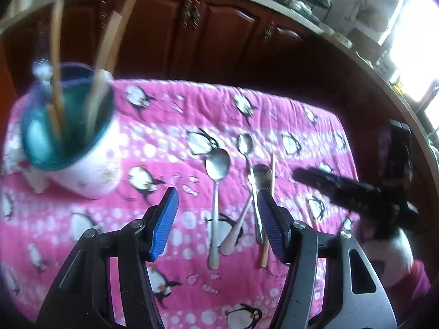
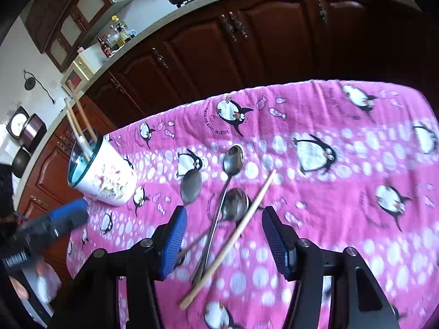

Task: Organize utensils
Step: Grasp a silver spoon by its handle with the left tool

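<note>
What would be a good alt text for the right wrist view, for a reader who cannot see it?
An open hand-held gripper hovers over three metal spoons and one wooden chopstick lying crossed on a pink penguin-print cloth. To the left stands a white cup with a teal inside, holding more chopsticks. Dark wooden kitchen cabinets fill the background.

Kitchen: dark red-brown wood base cabinets (image 2: 274, 35) w/ metal handles run behind the surface, which has a pink penguin-print cloth (image 2: 343, 192) over it. Pale countertop (image 2: 153, 30) above cabinets, w/ bottles & a pot; glass-front wall cabinets (image 2: 74, 13) at upper left. Bright window (image 1: 417, 35) on right, washed-out glare.
</note>
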